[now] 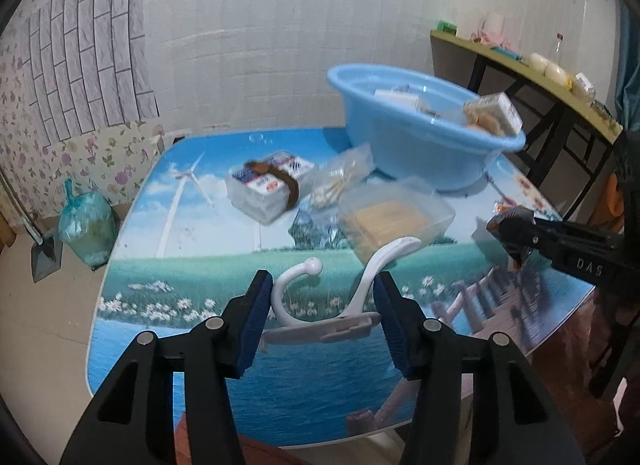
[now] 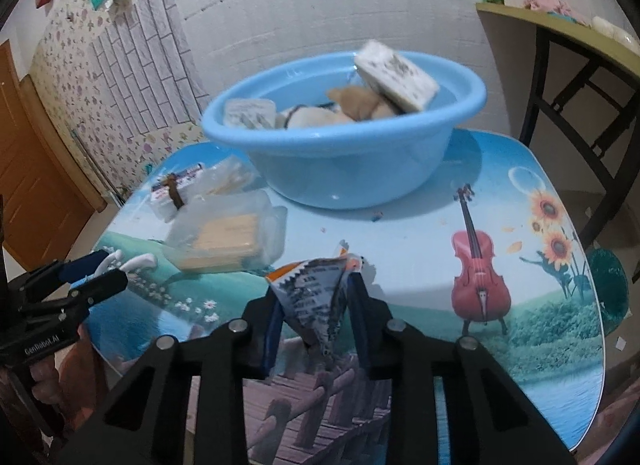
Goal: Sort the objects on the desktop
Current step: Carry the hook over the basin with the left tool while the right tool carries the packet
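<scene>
A white plastic hook point(image 1: 340, 297) lies between the fingers of my left gripper point(image 1: 322, 313), whose jaws stand open around it just above the picture-printed table point(image 1: 168, 305). My right gripper point(image 2: 316, 317) is shut on a crumpled printed snack packet point(image 2: 316, 297) and holds it above the table; it also shows in the left wrist view point(image 1: 516, 233). The blue basin point(image 2: 344, 133) at the back holds boxes and several other items. A clear box with a yellow block point(image 2: 228, 233), a banded card pack point(image 1: 272, 185) and a bag of cotton swabs point(image 1: 340, 181) lie on the table.
A green rubbish bag point(image 1: 86, 225) and a dustpan stand on the floor at the left. A side table point(image 1: 540, 77) with bottles and jars stands at the right. The table point(image 2: 520, 193) has a violin and sunflowers printed on its right half.
</scene>
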Action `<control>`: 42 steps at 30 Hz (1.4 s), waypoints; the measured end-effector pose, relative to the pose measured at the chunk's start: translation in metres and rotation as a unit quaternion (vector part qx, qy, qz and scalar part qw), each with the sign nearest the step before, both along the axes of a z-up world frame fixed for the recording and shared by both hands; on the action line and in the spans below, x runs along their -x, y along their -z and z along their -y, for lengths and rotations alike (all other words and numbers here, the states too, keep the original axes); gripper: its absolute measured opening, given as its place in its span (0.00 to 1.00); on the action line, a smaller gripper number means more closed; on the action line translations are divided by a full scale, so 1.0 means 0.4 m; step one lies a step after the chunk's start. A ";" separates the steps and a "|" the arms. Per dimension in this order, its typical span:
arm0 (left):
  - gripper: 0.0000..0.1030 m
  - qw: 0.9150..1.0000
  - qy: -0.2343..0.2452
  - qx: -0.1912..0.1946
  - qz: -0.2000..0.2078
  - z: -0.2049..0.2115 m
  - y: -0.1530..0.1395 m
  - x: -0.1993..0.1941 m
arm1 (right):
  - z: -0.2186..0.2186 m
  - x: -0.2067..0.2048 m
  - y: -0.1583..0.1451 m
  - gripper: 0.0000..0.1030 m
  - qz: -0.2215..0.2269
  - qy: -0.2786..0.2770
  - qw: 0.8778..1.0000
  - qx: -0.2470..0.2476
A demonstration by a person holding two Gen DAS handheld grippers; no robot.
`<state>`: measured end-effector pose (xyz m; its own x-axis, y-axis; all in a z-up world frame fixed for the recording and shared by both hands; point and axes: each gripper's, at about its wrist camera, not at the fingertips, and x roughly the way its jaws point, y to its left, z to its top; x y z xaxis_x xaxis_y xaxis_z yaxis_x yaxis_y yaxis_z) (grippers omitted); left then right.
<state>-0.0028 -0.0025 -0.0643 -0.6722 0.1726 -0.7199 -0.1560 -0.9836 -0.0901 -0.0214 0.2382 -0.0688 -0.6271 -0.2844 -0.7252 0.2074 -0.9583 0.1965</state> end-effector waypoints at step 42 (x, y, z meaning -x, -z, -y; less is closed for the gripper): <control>0.50 0.993 0.097 0.005 -0.062 -0.248 -0.176 0.342 | -0.095 0.177 -0.196 0.26 -0.128 0.008 0.990 0.054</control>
<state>-0.1395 0.0967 0.0060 -0.7111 0.2999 -0.6359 -0.3516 -0.9349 -0.0477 -0.0923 0.2760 0.0094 -0.7912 -0.3400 -0.5084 0.2479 -0.9382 0.2415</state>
